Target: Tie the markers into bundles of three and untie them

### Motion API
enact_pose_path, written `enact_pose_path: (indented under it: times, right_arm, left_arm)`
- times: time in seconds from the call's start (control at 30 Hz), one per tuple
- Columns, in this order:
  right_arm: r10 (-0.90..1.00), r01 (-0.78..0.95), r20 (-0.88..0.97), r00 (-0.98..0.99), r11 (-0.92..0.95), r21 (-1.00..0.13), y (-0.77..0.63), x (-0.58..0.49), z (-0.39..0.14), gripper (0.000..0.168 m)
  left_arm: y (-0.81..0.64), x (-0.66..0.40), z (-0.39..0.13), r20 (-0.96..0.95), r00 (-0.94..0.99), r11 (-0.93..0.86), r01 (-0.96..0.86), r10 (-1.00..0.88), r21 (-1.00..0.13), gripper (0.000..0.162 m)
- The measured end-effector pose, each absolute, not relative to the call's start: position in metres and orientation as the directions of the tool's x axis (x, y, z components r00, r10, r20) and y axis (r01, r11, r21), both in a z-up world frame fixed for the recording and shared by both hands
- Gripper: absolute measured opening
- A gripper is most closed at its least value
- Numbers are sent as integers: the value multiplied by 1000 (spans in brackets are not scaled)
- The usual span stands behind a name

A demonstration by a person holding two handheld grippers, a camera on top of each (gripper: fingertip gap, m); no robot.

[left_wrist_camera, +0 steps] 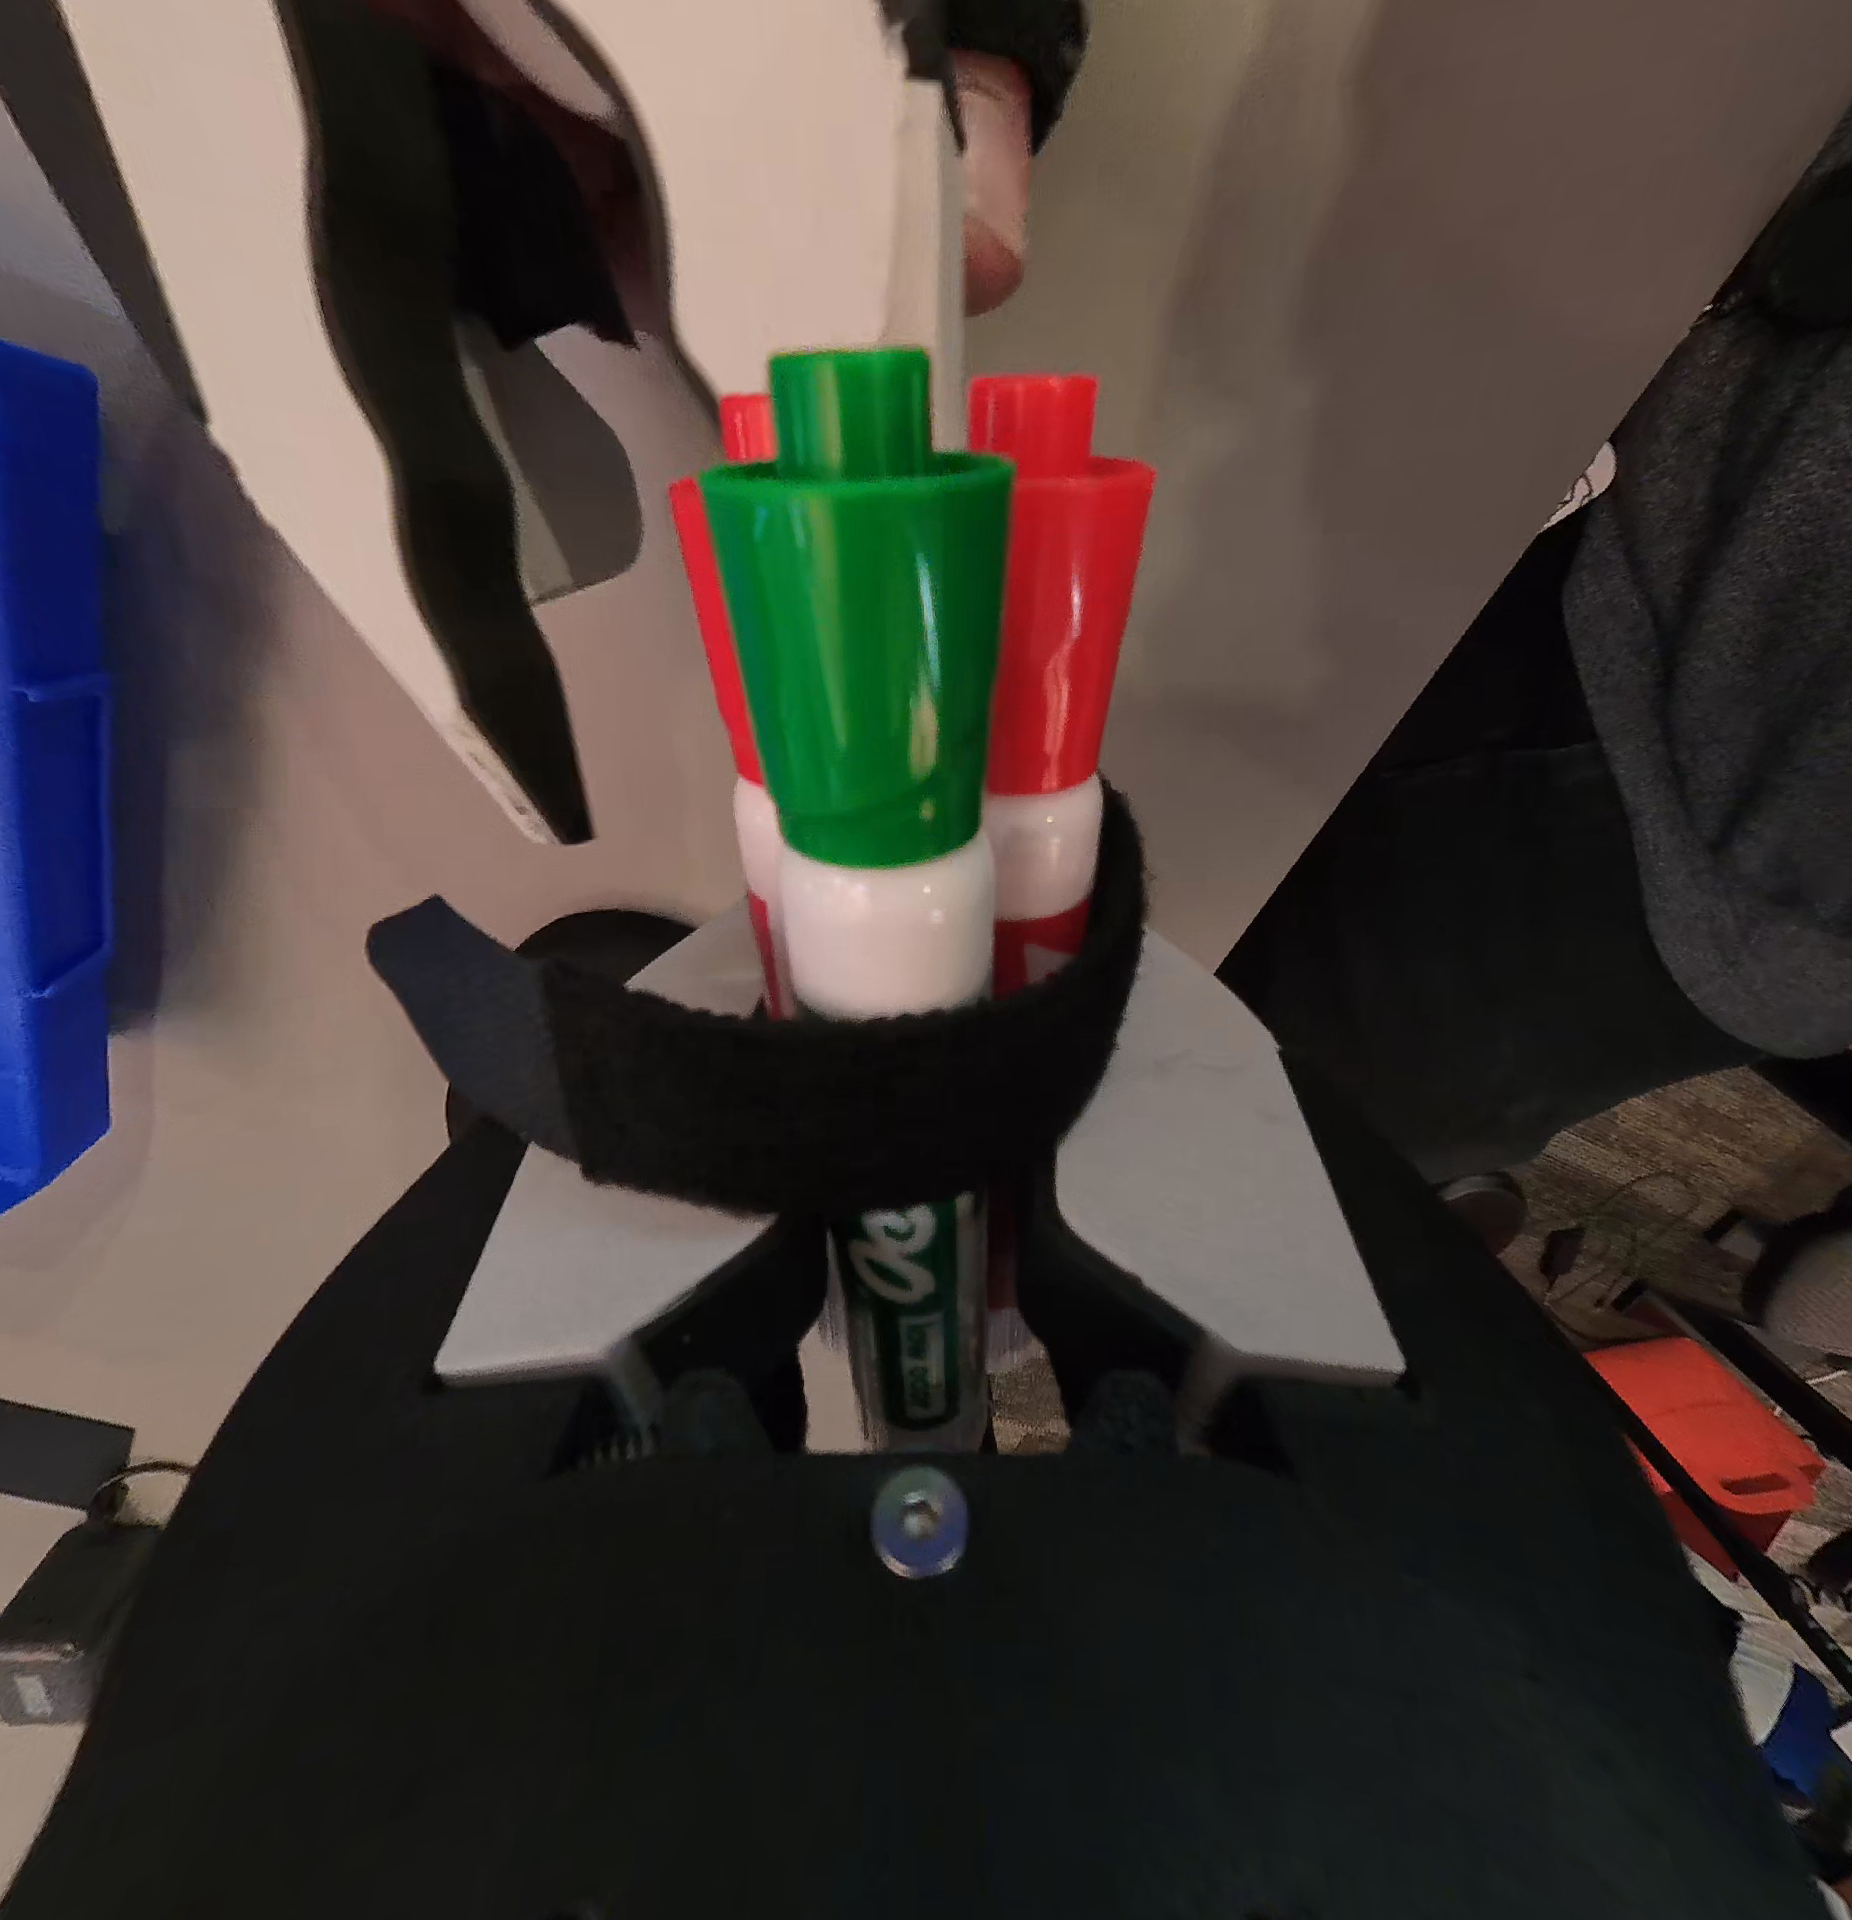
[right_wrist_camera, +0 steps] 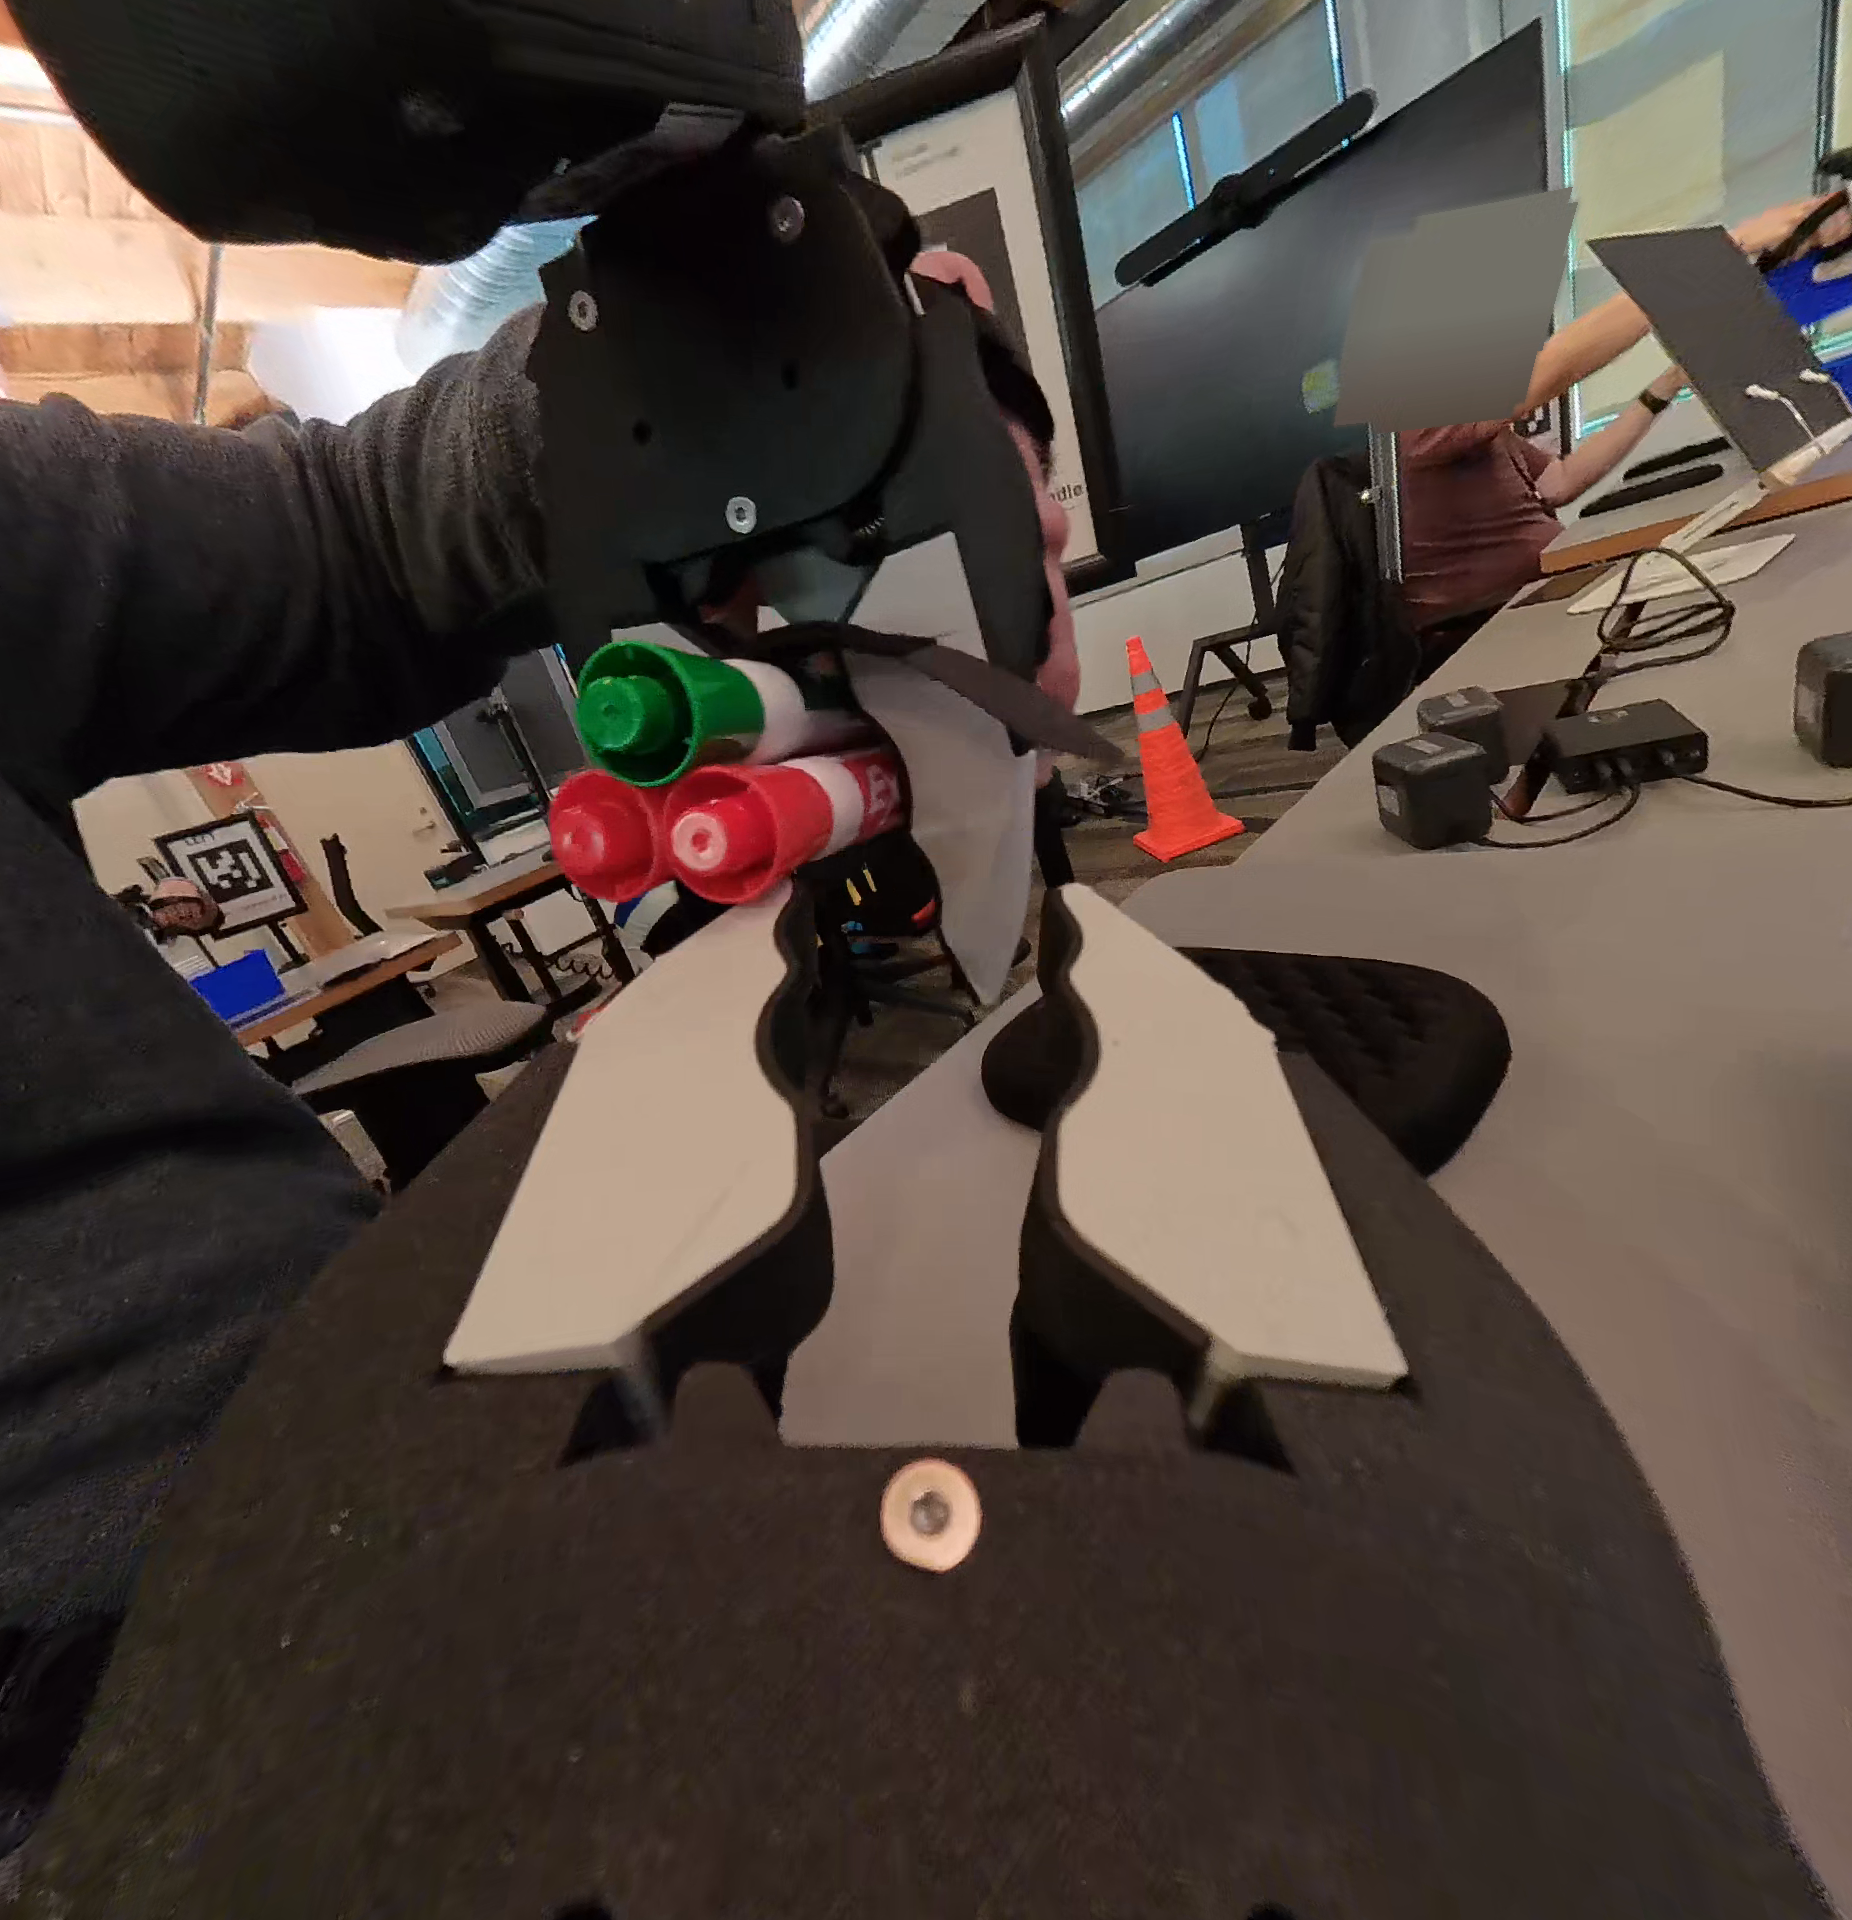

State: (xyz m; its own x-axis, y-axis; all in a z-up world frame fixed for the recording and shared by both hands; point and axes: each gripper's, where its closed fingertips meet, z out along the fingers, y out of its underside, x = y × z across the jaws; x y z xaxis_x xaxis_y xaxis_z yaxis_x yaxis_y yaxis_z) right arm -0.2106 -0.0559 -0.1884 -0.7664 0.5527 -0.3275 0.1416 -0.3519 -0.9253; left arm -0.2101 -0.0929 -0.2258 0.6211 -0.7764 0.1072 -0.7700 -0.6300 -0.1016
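Note:
Three markers, one green [left_wrist_camera: 870, 665] and two red [left_wrist_camera: 1067, 623], stand as a bundle between the fingers of my left gripper [left_wrist_camera: 917, 966], which is shut on their barrels. A black hook-and-loop strap [left_wrist_camera: 849, 1091] loops loosely around them, with its tail [left_wrist_camera: 454, 987] sticking out to the left. In the right wrist view the bundle [right_wrist_camera: 693, 769] points caps-first at the camera, under the left gripper's black body [right_wrist_camera: 735, 364]. My right gripper [right_wrist_camera: 927, 914] is open and empty, just below and to the right of the caps. One of its fingers [left_wrist_camera: 486, 644] shows in the left wrist view.
A blue bin [left_wrist_camera: 28, 727] is at the left. The grey table [right_wrist_camera: 1628, 1039] carries black boxes and cables [right_wrist_camera: 1618, 743]. A black chair back [right_wrist_camera: 1369, 1029] is by its edge. An orange cone [right_wrist_camera: 1171, 769] stands on the floor. Dark sleeves [right_wrist_camera: 226, 582] fill the left; people sit far right. The left gripper's tips are roughly 7 cm from the right gripper's.

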Motion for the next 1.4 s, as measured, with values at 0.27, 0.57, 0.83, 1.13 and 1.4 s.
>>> enact_pose_path:
  times: [0.27, 0.57, 0.83, 1.13, 1.4]
  right_arm:
    - [734, -52, -55, -677, -122, -991, -34, -217, -180, 35]
    - [758, -123, 88, -646, 10, -992, -35, -223, -172, 20]
    - [761, 83, 78, -644, 171, -982, -18, -191, -218, 22]
    - [478, 44, 366, -799, 653, -756, -108, -139, -281, 33]
    - [493, 35, 123, -861, 298, -954, -131, -142, -206, 0]
  left_arm:
    - [-97, -203, -229, 156, 606, -623, -777, -780, -96, 45]
    - [-98, -188, -237, 214, 581, -610, -785, -785, -108, 43]
    - [-103, -202, -256, 179, 610, -631, -770, -772, -95, 43]
    - [-111, -212, -257, 151, 645, -660, -745, -749, -98, 43]
    - [-118, -215, -261, 150, 648, -661, -747, -747, -66, 43]
